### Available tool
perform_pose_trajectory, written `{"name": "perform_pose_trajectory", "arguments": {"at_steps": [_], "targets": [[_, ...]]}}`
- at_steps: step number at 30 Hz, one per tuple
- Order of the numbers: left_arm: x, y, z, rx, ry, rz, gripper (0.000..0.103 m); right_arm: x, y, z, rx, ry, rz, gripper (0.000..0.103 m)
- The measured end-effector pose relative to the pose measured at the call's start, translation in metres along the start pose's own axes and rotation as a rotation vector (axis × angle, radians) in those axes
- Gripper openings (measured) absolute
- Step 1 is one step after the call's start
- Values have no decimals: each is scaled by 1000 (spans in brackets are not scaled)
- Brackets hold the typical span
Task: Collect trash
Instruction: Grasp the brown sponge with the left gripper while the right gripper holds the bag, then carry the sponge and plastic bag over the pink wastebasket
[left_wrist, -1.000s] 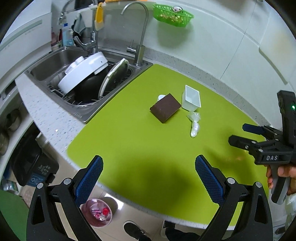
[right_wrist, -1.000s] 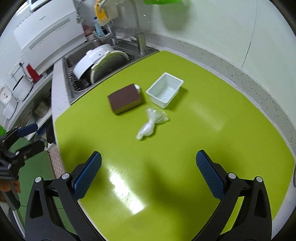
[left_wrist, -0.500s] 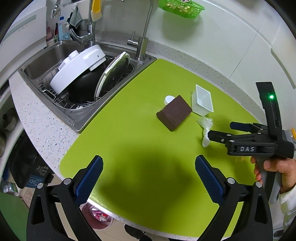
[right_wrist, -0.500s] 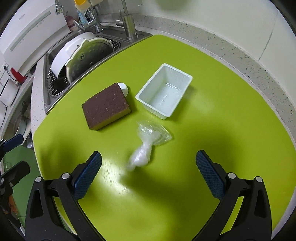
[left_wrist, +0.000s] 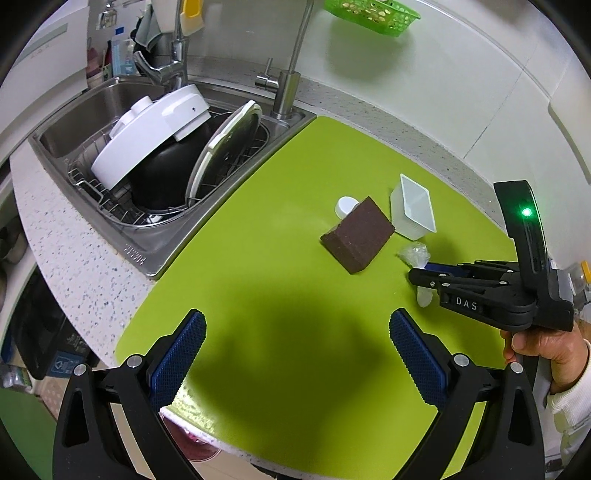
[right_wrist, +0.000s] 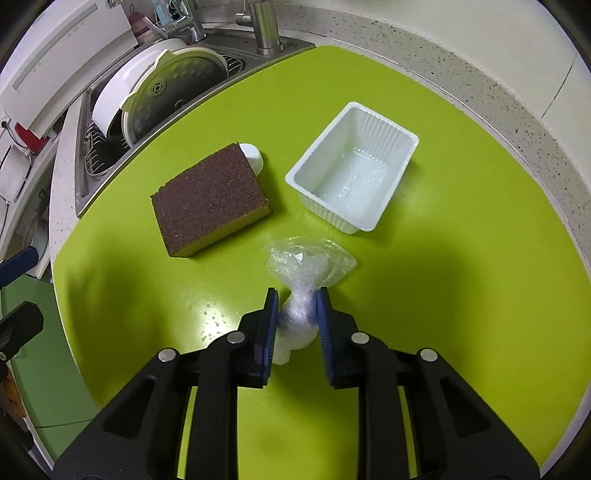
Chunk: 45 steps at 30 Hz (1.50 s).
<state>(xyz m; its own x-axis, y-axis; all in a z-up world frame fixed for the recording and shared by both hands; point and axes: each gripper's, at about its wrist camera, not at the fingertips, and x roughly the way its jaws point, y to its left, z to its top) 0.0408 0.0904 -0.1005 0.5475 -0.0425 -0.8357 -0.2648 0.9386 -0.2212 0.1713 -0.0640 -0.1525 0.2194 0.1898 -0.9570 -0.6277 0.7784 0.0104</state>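
Right gripper (right_wrist: 295, 314) fingers pinching crumpled plastic wrap (right_wrist: 301, 280) on desk (right_wrist: 461, 258), not lifted. Left gripper (left_wrist: 295, 354) spread, idle. White tray (right_wrist: 354, 177) at 1 o'clock uncollected (task barely begun).

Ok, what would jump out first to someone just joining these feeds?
The right gripper closed on a crumpled plastic bag at the near middle of a bright green mat. Just beyond lie a brown sponge and an empty white tray, with a dish-filled sink at far left.
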Motion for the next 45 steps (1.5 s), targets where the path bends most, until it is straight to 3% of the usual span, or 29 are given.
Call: {"name": "perform_pose_trajectory", "arguments": {"at_steps": [17, 29, 34, 38, 45], "targets": [[38, -34, 27, 123, 32, -47, 96, -45, -31, -5, 24, -20, 60, 19], [86, -55, 45, 275, 51, -50, 96, -54, -60, -14, 55, -22, 63, 19], [103, -57, 50, 280, 55, -48, 95, -53, -69, -15, 69, -20, 66, 19], [111, -60, 52, 289, 78, -46, 63, -52, -77, -15, 79, -20, 67, 19], [109, -63, 50, 283, 70, -62, 59, -52, -81, -16, 82, -29, 74, 19]]}}
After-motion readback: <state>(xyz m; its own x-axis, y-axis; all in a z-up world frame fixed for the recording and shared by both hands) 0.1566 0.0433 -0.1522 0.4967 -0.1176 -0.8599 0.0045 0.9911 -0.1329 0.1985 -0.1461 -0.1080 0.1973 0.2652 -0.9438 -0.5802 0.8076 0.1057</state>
